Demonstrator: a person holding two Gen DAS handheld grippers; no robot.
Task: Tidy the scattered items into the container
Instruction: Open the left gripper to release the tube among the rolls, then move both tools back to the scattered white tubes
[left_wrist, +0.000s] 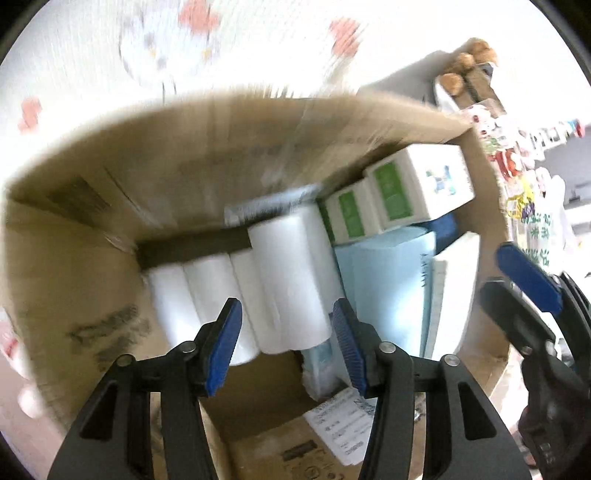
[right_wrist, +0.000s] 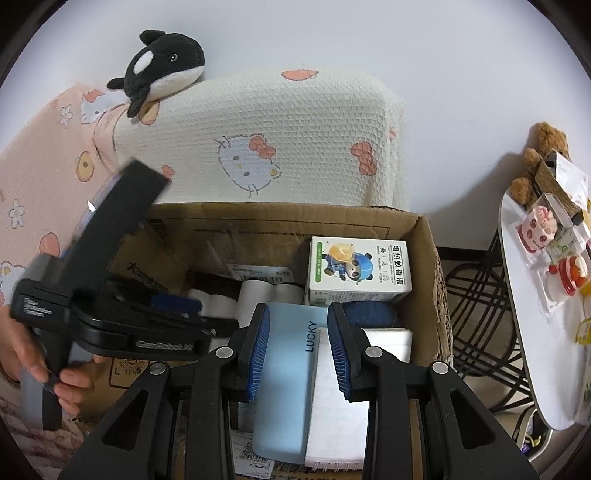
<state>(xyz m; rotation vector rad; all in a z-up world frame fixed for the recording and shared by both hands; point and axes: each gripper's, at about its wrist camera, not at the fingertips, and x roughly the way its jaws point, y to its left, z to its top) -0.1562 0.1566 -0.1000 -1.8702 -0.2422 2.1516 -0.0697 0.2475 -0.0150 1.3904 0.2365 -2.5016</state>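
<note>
Blue-padded fingers of the left gripper (left_wrist: 284, 314) are standing apart over the cardboard box (left_wrist: 184, 147), gripping nothing; the pads are touching none of the white rolls (left_wrist: 288, 277) that are lying side by side on the box floor below them. Beside the rolls, a light blue notebook (left_wrist: 388, 277) is leaning in the box, and two green-and-white cartons (left_wrist: 391, 192) are sitting against the far corner. The right gripper (right_wrist: 297, 314) is hanging over the box's right side with its jaws drawn in narrow; the notebook is showing in the gap between the pads, but nothing seems to be pinched there. I am judging the step in hand to be the letting-go of a roll and the getting clear of the box. Doing that well is meaning keeping the left jaws wide so no pad is dragging the upper roll, which is resting on its neighbours and looking ready to tip. Lifting straight up is looking safest, since the box wall is standing close on the left and the right gripper is waiting near on the other side.
</note>
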